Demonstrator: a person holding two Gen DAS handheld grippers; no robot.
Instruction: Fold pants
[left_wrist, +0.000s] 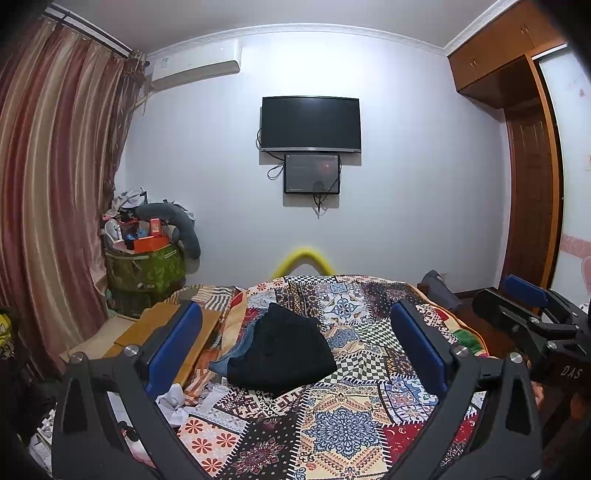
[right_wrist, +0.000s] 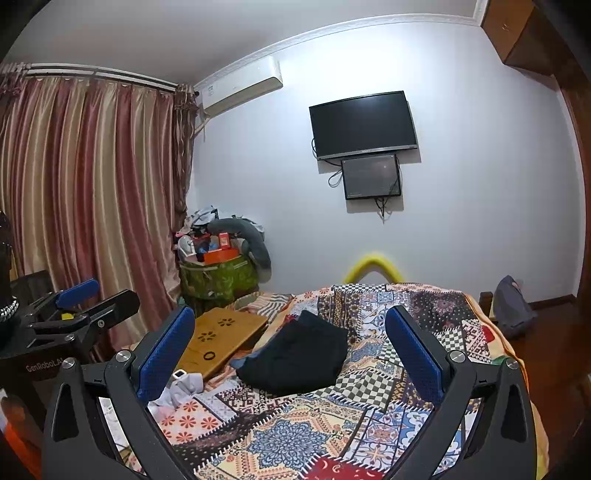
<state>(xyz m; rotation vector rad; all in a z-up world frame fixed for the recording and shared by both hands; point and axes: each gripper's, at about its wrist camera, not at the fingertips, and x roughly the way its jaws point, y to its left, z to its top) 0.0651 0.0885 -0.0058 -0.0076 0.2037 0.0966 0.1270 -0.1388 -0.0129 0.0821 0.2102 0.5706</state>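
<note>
Both my tongs, left (left_wrist: 295, 343) and right (right_wrist: 290, 343), hang spread and empty above the patchwork-quilted bed (right_wrist: 369, 406). The black fabric pants (left_wrist: 280, 350) already lie in a compact folded bundle mid-bed; folding looks about finished.

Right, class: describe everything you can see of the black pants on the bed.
The black pants look like soft, dark fabric, folded into a rough, slightly humped bundle. They lie on the patchwork bedspread, toward its left side, partly covering a blue garment that sticks out at their left edge. Neither gripper touches them; both hover open, short of the bundle.
</note>
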